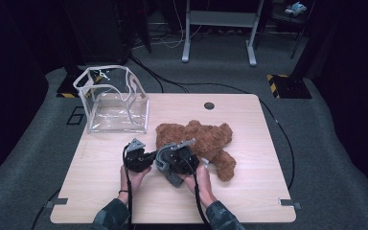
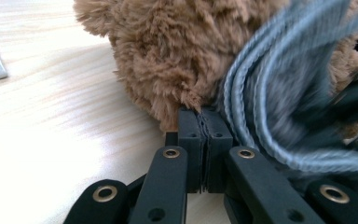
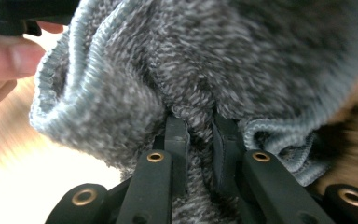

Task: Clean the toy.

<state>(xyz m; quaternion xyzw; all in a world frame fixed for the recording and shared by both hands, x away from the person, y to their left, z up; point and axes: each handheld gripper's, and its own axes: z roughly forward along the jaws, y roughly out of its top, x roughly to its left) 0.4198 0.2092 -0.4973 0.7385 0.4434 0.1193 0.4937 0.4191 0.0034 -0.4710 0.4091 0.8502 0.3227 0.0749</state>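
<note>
Both claws sit close together at the near middle of the tabletop, each in one of the person's hands. In the left gripper view the left claw has its jaws pressed flat together, pad against pad, with the tips pushed into the edge of the bear's brown fur; whether a tuft of fur or a bit of knit is caught between the pads I cannot tell. Just to the right of those tips hangs a fold of grey-blue ribbed cloth, blurred. Past the claw on its left is bare wood and a sliver of white trim at the picture's edge.

In the right gripper view the right claw is nearly closed and pinches a bunch of the cloth (a thick grey marled knit with a ribbed hem) between its pads; the knit bulges above and to either side of the tips. A fingertip of the other hand shows at that view's upper left, close to the hem. Brown fur shows blurred at the right edge behind the knit.

From the high view, the left claw and the right claw almost touch, with the cloth bunched at the right one. The bear lies just beyond and to the right of them, touching the cloth. A clear bag with white edging stands open well beyond the left claw.
</note>
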